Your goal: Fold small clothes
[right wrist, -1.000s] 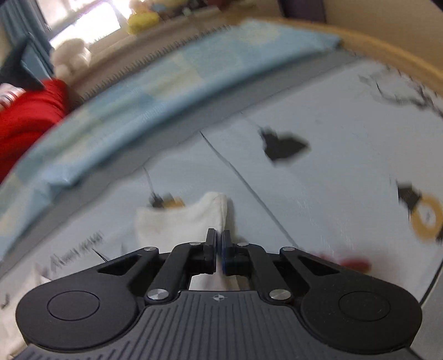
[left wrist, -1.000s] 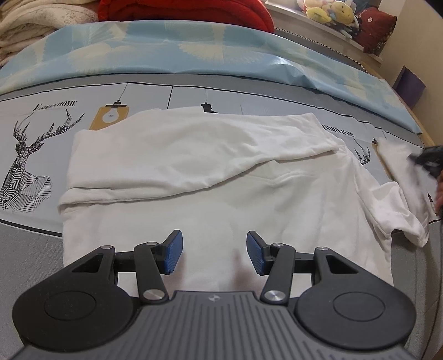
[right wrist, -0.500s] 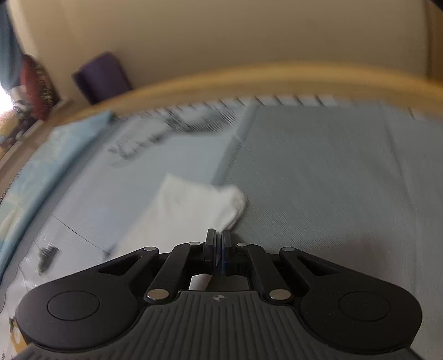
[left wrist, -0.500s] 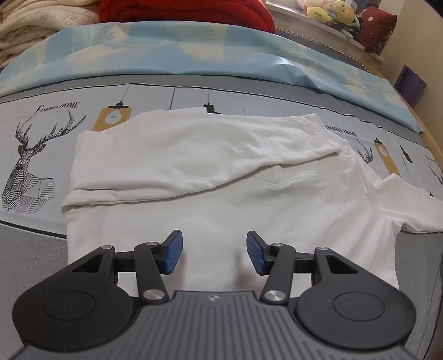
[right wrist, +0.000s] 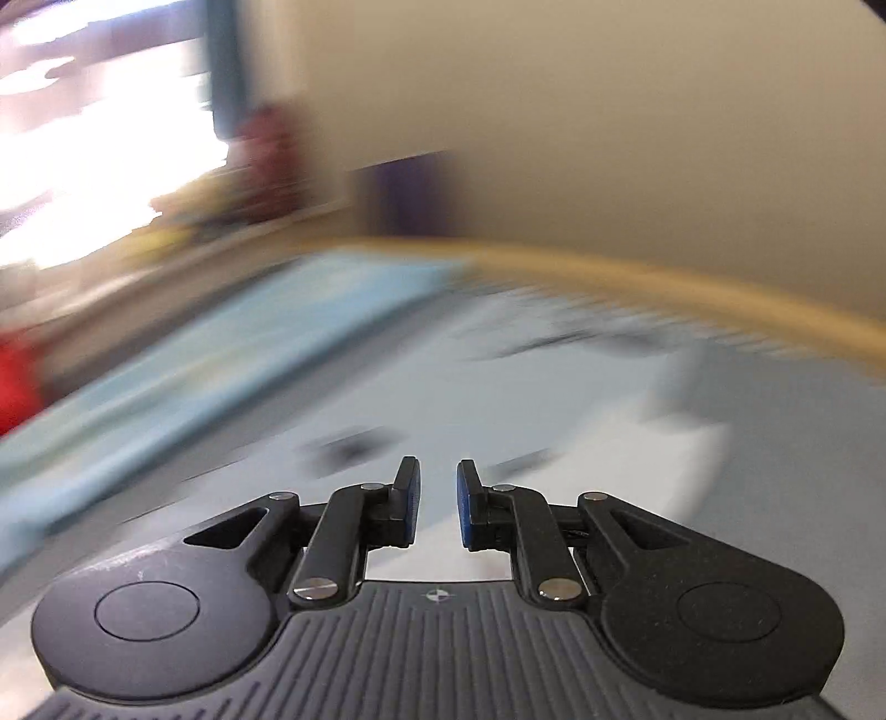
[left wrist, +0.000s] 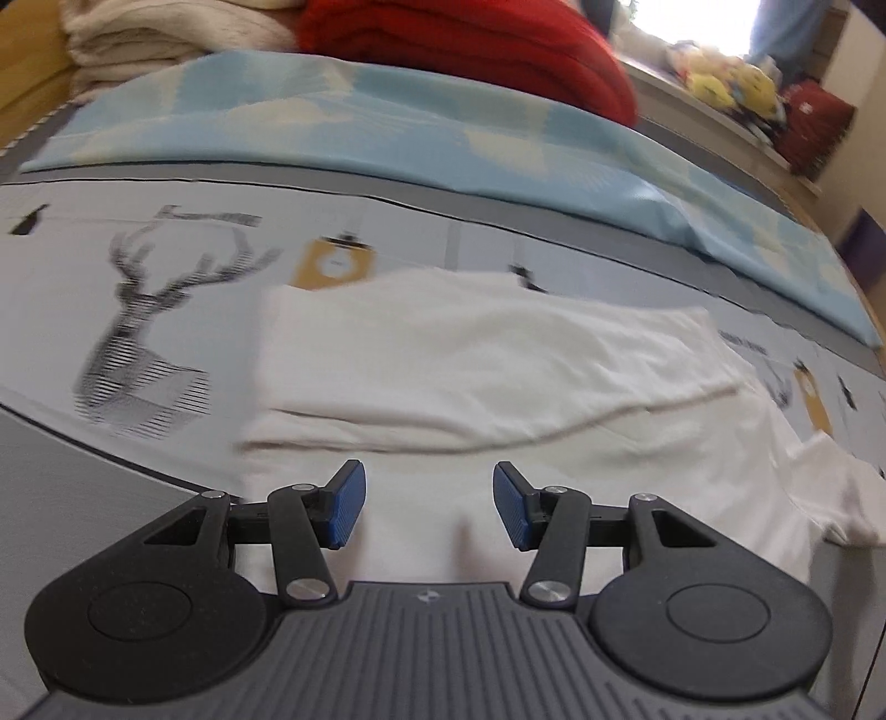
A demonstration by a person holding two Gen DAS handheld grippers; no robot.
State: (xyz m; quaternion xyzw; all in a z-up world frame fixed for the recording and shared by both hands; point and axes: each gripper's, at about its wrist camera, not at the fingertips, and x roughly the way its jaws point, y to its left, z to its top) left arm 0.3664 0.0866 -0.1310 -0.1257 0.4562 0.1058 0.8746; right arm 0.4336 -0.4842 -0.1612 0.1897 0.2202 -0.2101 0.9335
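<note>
A white long-sleeved top (left wrist: 498, 376) lies flat on the printed bed sheet, one sleeve folded across its chest and the other sleeve (left wrist: 836, 498) lying out to the right. My left gripper (left wrist: 429, 507) is open and empty, hovering over the top's near hem. My right gripper (right wrist: 437, 509) is partly open and empty above the sheet; its view is heavily blurred. A white patch, likely the loose sleeve (right wrist: 653, 443), lies ahead and to its right.
A light blue quilt (left wrist: 387, 122) runs across the back, with a red blanket (left wrist: 470, 39) and a cream blanket (left wrist: 166, 33) behind it. Plush toys (left wrist: 725, 83) sit on a ledge. The wooden bed edge (right wrist: 664, 277) curves past the right gripper.
My right gripper has let go of the sleeve, opened and swung away fast. My left gripper has shifted left and tilted; the top now sits more to the right in its view.
</note>
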